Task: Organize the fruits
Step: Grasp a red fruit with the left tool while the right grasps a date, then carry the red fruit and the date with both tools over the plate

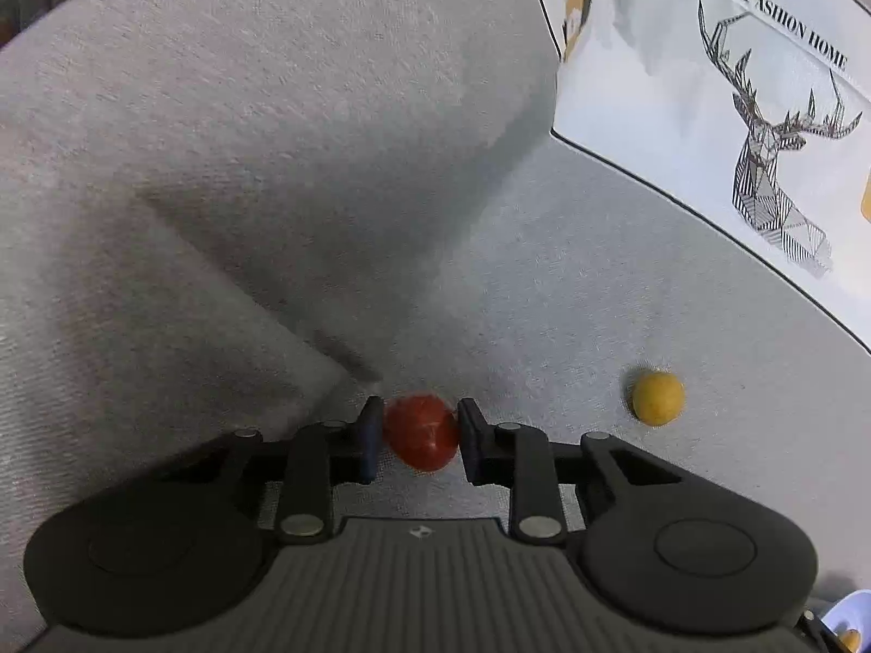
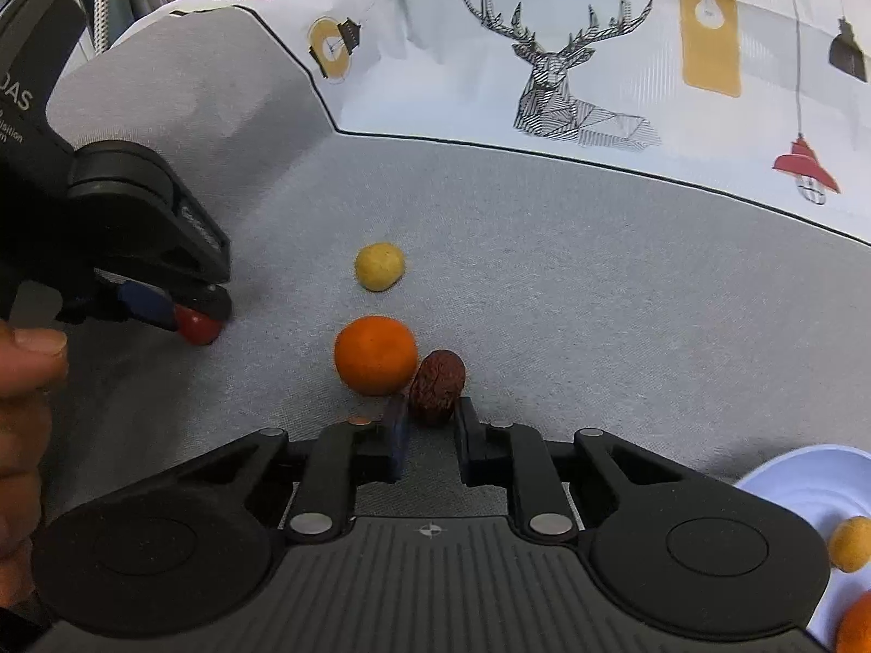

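My left gripper [image 1: 418,429] is shut on a small red fruit [image 1: 422,431], low over the grey sofa seat; it also shows at the left of the right wrist view [image 2: 202,321], with the red fruit [image 2: 198,326] at its tips. My right gripper [image 2: 430,413] is open, its fingers on either side of the near end of a wrinkled brown date [image 2: 437,385]. An orange mandarin [image 2: 375,355] touches the date's left side. A small yellow fruit [image 2: 380,266] lies farther back, and shows in the left wrist view [image 1: 657,397] too.
A pale blue plate [image 2: 800,481] at the lower right holds a yellow fruit [image 2: 849,543] and an orange one [image 2: 857,626]. A deer-print cushion [image 2: 571,54] lines the back. The grey armrest [image 1: 245,136] rises at the left.
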